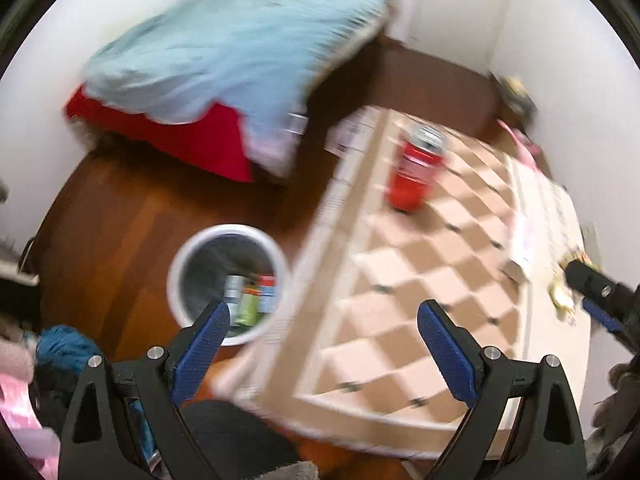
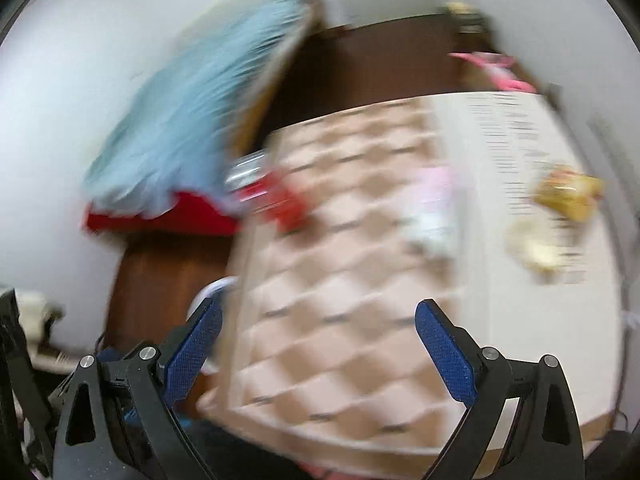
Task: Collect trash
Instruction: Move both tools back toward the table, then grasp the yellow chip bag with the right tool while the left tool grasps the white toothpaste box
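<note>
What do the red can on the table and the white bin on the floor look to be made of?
Red can: probably thin metal, glossy printed wall with a silvery rim on top. White bin: likely plastic, with a smooth matte rim and greyish inside; blur leaves both uncertain.

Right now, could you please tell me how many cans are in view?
3, perhaps more: one red can stands upright on the table, and at least two lie inside the white bin on the floor. Others may be hidden deeper in it.

The red can [image 1: 416, 172] looks like shiny metal. The floor [image 1: 120, 216] is smooth brown wood. The blue blanket [image 1: 224, 52], upper left, is probably soft cloth.
</note>
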`<state>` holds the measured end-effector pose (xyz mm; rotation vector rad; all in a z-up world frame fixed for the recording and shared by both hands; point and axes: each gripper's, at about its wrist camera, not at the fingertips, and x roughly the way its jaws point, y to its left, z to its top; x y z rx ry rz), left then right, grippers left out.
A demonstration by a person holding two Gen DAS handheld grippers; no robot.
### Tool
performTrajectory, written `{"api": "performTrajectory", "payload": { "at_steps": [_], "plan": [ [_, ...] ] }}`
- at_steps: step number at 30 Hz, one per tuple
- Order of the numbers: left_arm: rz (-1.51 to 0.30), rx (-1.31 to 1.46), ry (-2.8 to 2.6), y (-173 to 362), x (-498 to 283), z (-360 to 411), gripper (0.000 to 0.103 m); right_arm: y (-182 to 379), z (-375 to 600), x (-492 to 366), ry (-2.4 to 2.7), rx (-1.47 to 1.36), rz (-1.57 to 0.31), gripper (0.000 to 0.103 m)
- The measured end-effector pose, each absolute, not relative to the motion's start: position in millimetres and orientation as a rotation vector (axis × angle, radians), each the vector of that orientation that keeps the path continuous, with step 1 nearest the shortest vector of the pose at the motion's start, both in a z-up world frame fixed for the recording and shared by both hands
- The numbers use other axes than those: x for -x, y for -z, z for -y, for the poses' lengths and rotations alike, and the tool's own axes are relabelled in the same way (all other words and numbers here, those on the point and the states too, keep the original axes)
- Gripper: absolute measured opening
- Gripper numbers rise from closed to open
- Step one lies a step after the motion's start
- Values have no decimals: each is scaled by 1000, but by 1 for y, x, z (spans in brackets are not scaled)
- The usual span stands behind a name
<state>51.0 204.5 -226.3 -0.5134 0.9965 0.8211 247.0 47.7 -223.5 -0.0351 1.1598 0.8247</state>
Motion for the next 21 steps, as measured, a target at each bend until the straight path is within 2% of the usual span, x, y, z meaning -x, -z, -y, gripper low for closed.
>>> {"api": "performTrajectory", "payload": {
  "at_steps": [5,9,14,21],
  "plan": [
    [-1098,452,-704,259,-162,-173,96,244,6,-352,-610,94,-1167,99],
    [-1174,360,-661,283,-232,-156,96,269,5,-432,-544,347,-1221,99],
    [-1261,274,-617,312,-295,-149,96,305,-25,-483,-549,650,-1279,99],
    [-1345,235,-540,345,-343,-149,96,352,-42,-510,-600,797,-1367,98]
  ]
}}
